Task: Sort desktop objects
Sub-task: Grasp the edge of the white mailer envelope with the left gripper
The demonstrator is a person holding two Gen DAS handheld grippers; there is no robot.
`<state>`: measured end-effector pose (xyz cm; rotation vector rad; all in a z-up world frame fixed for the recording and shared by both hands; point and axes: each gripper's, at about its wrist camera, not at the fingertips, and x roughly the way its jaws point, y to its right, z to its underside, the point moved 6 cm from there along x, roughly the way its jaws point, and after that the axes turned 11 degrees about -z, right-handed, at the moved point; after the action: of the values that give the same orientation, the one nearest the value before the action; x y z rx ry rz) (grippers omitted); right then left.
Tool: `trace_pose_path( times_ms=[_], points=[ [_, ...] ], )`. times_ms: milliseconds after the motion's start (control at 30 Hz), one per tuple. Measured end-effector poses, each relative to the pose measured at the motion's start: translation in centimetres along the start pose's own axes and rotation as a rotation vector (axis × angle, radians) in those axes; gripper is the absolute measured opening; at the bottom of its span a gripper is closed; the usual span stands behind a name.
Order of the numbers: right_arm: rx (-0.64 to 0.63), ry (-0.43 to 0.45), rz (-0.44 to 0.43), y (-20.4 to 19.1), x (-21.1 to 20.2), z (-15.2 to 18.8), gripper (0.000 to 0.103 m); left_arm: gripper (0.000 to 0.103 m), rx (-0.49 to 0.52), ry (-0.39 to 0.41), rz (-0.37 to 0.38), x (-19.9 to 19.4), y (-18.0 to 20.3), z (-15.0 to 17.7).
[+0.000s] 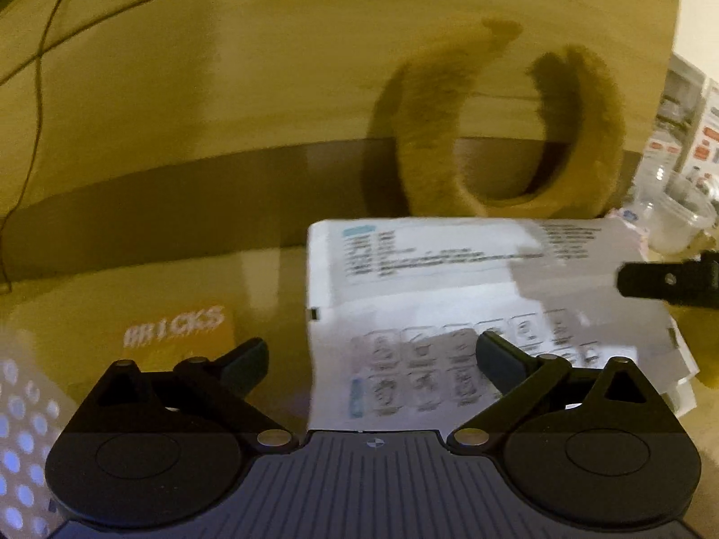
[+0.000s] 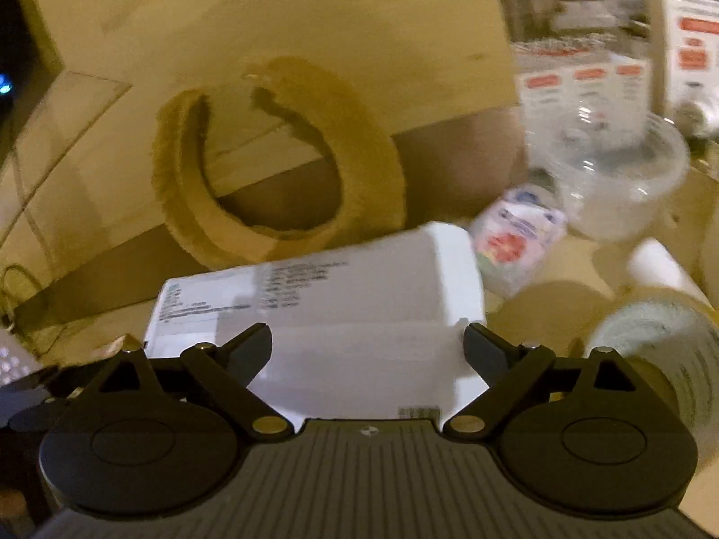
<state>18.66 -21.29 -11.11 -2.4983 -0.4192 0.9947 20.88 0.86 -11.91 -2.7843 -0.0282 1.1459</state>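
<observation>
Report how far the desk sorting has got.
Nothing looks sorted yet. Both the left hand-held gripper and the right hand-held gripper are open and empty over the white box. Still loose: the furry ring, clear plastic cup, tape roll and orange card.

An orange card (image 1: 179,332) reads "BRICKS"; print on the white box (image 1: 449,278) is too blurred.

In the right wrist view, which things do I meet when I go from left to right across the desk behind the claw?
Furry tan ring → white printed box → small packet with red label → clear plastic bowl.
</observation>
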Motion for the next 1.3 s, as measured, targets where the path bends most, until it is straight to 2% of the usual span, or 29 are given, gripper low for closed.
trace_pose_path(
  times_ms=[133, 233, 367, 433, 533, 567, 633, 667, 700, 733, 767, 867, 933, 967, 1033, 1067, 1100, 1167, 1300],
  points=[
    [-0.023, 0.013, 0.059, 0.0, -0.3, 0.9, 0.097, 0.103, -0.021, -0.012, 0.010, 0.1, -0.6, 0.2],
    [-0.030, 0.018, 0.061, 0.1, -0.2, 0.8, 0.100, 0.103, -0.019, -0.009, 0.017, 0.2, -0.5, -0.1],
    [-0.066, 0.000, 0.079, -0.1, 1.3, 0.2, 0.103, 0.102, -0.046, -0.037, 0.080, 1.3, 0.0, -0.7],
    [-0.068, 0.003, 0.049, -0.3, 1.8, -0.2, 0.103, 0.102, -0.060, -0.040, 0.098, 1.6, 0.2, -1.1],
    [-0.065, 0.016, 0.044, -0.5, 2.1, -0.4, 0.100, 0.094, -0.067, -0.043, 0.141, 1.6, 0.9, -1.3],
    [-0.064, 0.029, 0.030, -0.7, 2.0, -0.4, 0.091, 0.093, -0.067, -0.037, 0.134, 1.4, 1.1, -1.3],
    [-0.081, 0.050, 0.023, -0.9, 1.6, -0.4, 0.055, 0.085, -0.048, -0.008, 0.118, 0.9, 1.4, -1.3],
    [-0.106, 0.052, 0.003, -1.3, 1.4, -0.3, 0.019, 0.080, -0.050, 0.001, 0.114, 0.6, 1.5, -1.2],
    [-0.120, 0.049, -0.034, -1.7, 1.2, -0.2, 0.001, 0.076, -0.057, 0.003, 0.107, 0.4, 1.3, -1.1],
    [-0.117, 0.029, -0.075, -2.2, 1.2, -0.1, 0.000, 0.070, -0.072, 0.001, 0.105, 0.2, 1.1, -1.0],
    [-0.112, 0.009, -0.110, -2.8, 1.2, 0.2, 0.000, 0.063, -0.081, -0.002, 0.107, 0.0, 0.9, -0.9],
    [-0.136, -0.002, -0.145, -4.7, 0.6, 1.7, 0.002, 0.049, -0.071, 0.000, 0.113, -0.9, 0.8, -0.2],
    [-0.173, 0.002, -0.144, -5.6, -0.2, 3.1, 0.006, 0.042, -0.067, 0.004, 0.107, -1.7, 0.8, 0.4],
    [-0.176, 0.013, -0.152, -5.7, -0.8, 3.8, 0.008, 0.036, -0.071, 0.004, 0.101, -2.0, 0.7, 0.7],
    [-0.166, 0.024, -0.158, -5.5, -2.1, 4.7, 0.048, 0.025, -0.081, 0.005, 0.088, -2.3, 0.2, 1.1],
    [-0.158, 0.023, -0.153, -5.1, -2.7, 5.1, 0.084, 0.021, -0.089, 0.003, 0.084, -2.4, 0.0, 1.0],
    [-0.148, 0.038, -0.139, -4.6, -3.4, 5.3, 0.091, 0.020, -0.098, 0.003, 0.086, -2.5, -0.2, 0.9],
    [-0.134, 0.083, -0.101, -3.0, -5.1, 5.5, 0.090, 0.014, -0.104, 0.008, 0.075, -2.6, -0.6, 0.7],
    [0.004, 0.095, -0.067, 0.9, -6.7, 5.4, 0.090, 0.012, -0.081, 0.016, 0.057, -2.7, -0.4, 0.3]
  ],
)
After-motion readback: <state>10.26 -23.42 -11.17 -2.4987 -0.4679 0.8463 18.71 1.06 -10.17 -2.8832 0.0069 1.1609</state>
